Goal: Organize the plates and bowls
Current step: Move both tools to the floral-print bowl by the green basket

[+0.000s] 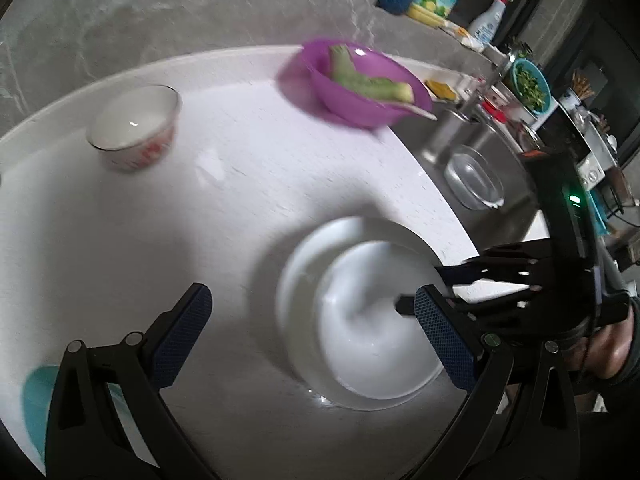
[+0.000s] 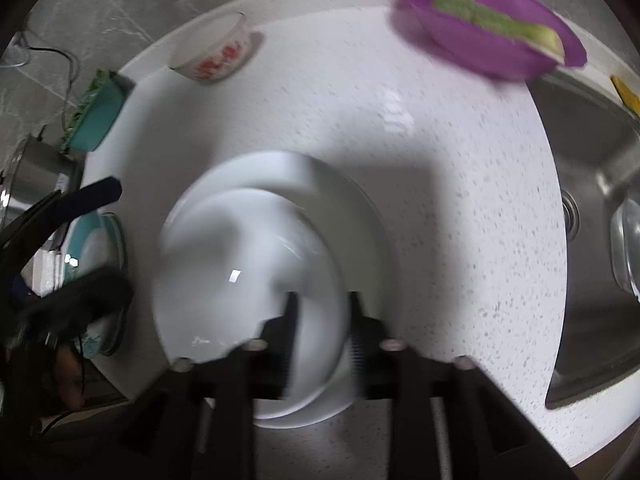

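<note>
A white bowl [image 2: 248, 276] is seen resting inside a larger white plate [image 2: 360, 216] near the front edge of the white speckled worktop [image 2: 460, 184]. The right claw [image 2: 322, 340] is held steeply downward over the near rim of the bowl; its fingers [image 2: 358, 332] stand on either side of that rim with a gap showing, though motion blur keeps it from being told whether a pad touches the rim. In the left wrist view the left claw [image 1: 312, 328] is spread to its widest above the worktop, nothing being held between its blue pads [image 1: 184, 336]; the bowl and plate [image 1: 304, 272] lie beneath and between its fingers, apart from them. The right claw [image 1: 460, 280] is seen there reaching in over the bowl's right rim.

Further back, a small white bowl with red print [image 1: 134, 128] stands upright, well apart from the stack. A purple bowl [image 1: 360, 84] holding a pale green vegetable piece [image 1: 368, 76] sits near the sink edge. A steel sink [image 2: 592, 208] lies to the right, with a clear glass dish [image 1: 474, 176] inside it. A teal container [image 2: 100, 116] rests at the worktop's left edge.
</note>
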`<act>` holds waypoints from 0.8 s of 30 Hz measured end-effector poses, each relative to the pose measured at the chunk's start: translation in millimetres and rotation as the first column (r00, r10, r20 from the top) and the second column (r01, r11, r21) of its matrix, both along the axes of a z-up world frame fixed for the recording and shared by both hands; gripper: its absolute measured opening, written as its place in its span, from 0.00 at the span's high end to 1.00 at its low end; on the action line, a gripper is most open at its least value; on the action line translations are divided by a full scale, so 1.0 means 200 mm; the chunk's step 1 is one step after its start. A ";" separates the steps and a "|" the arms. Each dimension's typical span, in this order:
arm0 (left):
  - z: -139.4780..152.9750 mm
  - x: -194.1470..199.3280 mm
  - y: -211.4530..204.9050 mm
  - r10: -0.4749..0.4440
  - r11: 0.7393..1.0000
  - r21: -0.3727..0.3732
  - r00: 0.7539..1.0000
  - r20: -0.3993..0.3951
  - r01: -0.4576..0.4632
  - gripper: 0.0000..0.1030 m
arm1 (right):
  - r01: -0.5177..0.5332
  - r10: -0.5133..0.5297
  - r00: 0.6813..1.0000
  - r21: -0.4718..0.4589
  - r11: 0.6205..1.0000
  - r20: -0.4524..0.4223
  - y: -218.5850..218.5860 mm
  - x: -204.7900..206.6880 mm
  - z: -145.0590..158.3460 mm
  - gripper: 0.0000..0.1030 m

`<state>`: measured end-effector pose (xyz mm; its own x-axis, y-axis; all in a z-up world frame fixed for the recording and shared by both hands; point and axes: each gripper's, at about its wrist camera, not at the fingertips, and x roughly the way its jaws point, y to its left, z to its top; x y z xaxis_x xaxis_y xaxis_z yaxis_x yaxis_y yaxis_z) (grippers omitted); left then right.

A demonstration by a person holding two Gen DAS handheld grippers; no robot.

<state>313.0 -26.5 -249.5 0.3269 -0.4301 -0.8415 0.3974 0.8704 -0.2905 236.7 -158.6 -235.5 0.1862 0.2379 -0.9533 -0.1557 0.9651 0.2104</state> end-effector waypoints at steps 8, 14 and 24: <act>0.17 0.30 0.43 0.191 0.981 0.046 0.975 -0.110 -0.187 0.00 | -0.071 0.060 0.989 0.075 0.995 0.136 0.03 0.16 0.39 0.10; 0.13 0.72 0.72 0.314 0.941 0.162 0.945 -0.085 -0.298 0.00 | -0.151 0.130 0.974 0.103 0.983 0.186 0.26 0.63 0.48 0.00; -0.18 1.13 0.79 0.343 0.925 0.216 0.932 -0.121 -0.312 0.02 | 0.041 -0.041 0.999 0.137 0.990 -0.005 0.46 1.29 0.07 0.16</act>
